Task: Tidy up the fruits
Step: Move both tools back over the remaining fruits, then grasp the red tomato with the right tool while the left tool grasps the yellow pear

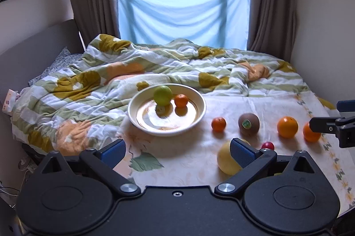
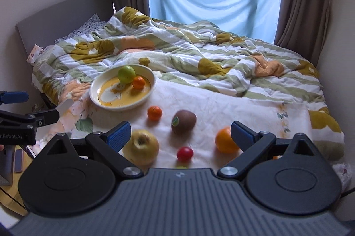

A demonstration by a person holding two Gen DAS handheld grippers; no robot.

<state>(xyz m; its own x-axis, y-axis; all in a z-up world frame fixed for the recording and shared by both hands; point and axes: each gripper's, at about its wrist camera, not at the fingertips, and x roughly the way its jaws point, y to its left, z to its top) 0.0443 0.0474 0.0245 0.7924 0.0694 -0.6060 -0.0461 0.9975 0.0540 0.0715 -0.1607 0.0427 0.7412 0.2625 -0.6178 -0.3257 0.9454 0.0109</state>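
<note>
Two fruits sit in the cream bowl (image 1: 200, 111) on the bed in the left wrist view: a green apple (image 1: 163, 95) and a small orange (image 1: 181, 100), just beside each other at the far side of the dish. The left gripper (image 1: 177, 152) hangs open and empty above the sheet (image 1: 188, 153), its blue pads spread wide. To the right of the bowl lie a mandarin (image 1: 218, 124), a kiwi (image 1: 248, 124) (sticker facing us), a big orange (image 1: 287, 127) and another orange (image 1: 310, 132) partly behind the other gripper. A yellow apple (image 1: 226, 161) is partly hidden by the right-hand pad, a red cherry tomato (image 1: 267, 145) near it.

From the right wrist, the right gripper (image 2: 179, 138) is open too, holding nothing. Between its fingers lie the yellow apple (image 2: 142, 147), the tomato (image 2: 185, 153) and the kiwi (image 2: 183, 121); the orange (image 2: 225, 140) touches the right-hand pad in the picture. The bowl (image 2: 94, 91) sits further back left, against the crumpled quilt (image 2: 199, 54).
</note>
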